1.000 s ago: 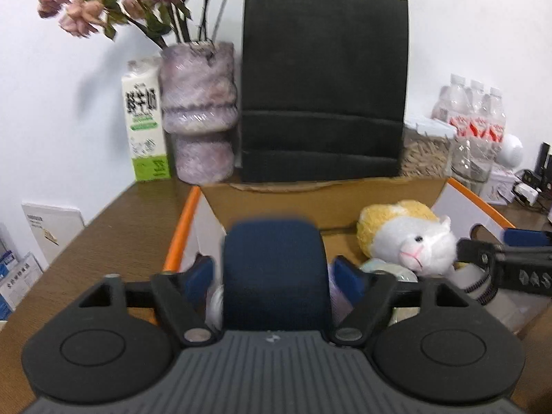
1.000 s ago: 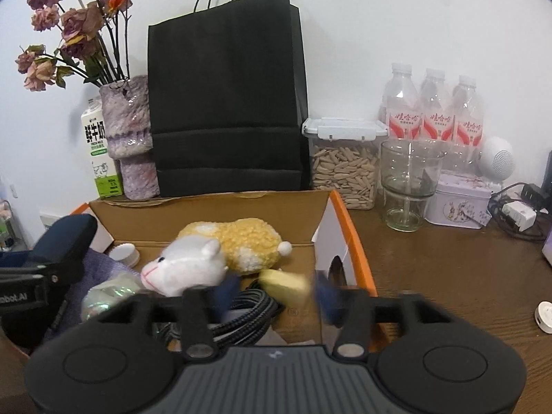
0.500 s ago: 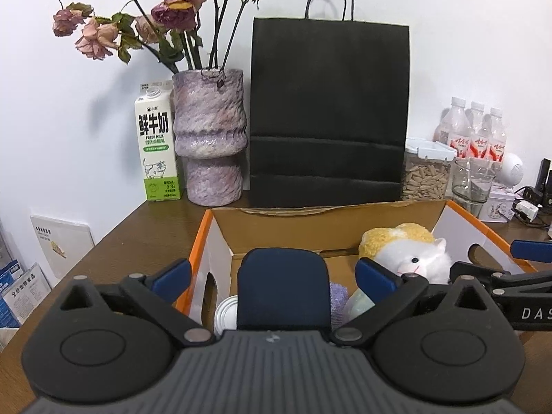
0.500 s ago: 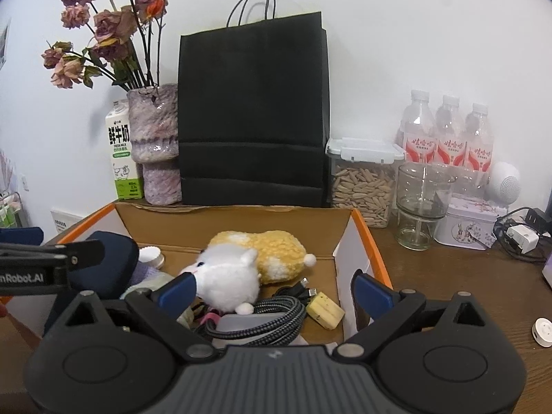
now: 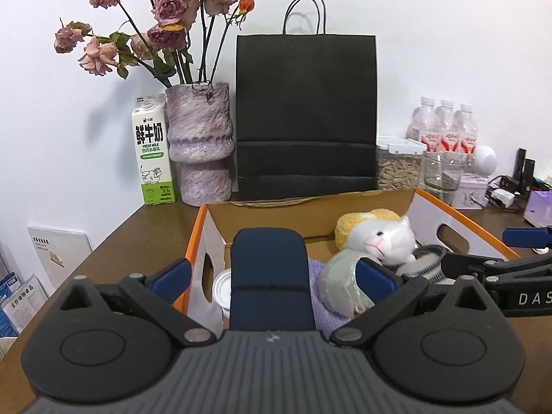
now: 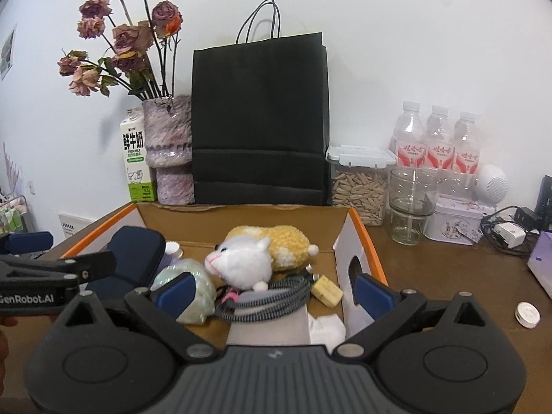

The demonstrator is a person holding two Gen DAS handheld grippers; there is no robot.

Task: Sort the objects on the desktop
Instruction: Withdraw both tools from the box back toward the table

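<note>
An orange-rimmed cardboard box [image 5: 196, 238] [image 6: 374, 255] sits on the wooden desk in front of both grippers. Inside lie a navy case [image 5: 269, 276] [image 6: 134, 255], a white and yellow plush toy [image 5: 376, 238] [image 6: 248, 258], a shiny wrapped bundle [image 6: 188, 281], a braided cable [image 6: 269, 298] and a small yellow block [image 6: 327, 289]. My left gripper [image 5: 272, 272] is open wide above the box's near left side; the navy case stands between its fingers, untouched. My right gripper [image 6: 274, 289] is open over the cable and holds nothing.
Behind the box stand a black paper bag [image 5: 305, 114], a purple vase of dried roses [image 5: 198, 145] and a milk carton [image 5: 151, 151]. At the right are a seed jar [image 6: 358, 183], a glass [image 6: 410, 203], water bottles [image 6: 438, 145], a tin [image 6: 455, 220] and chargers [image 6: 507, 234].
Both grippers opened and drew back from the box. The left let go of the navy case; the right let go of the yellow block, which now lies in the box.
</note>
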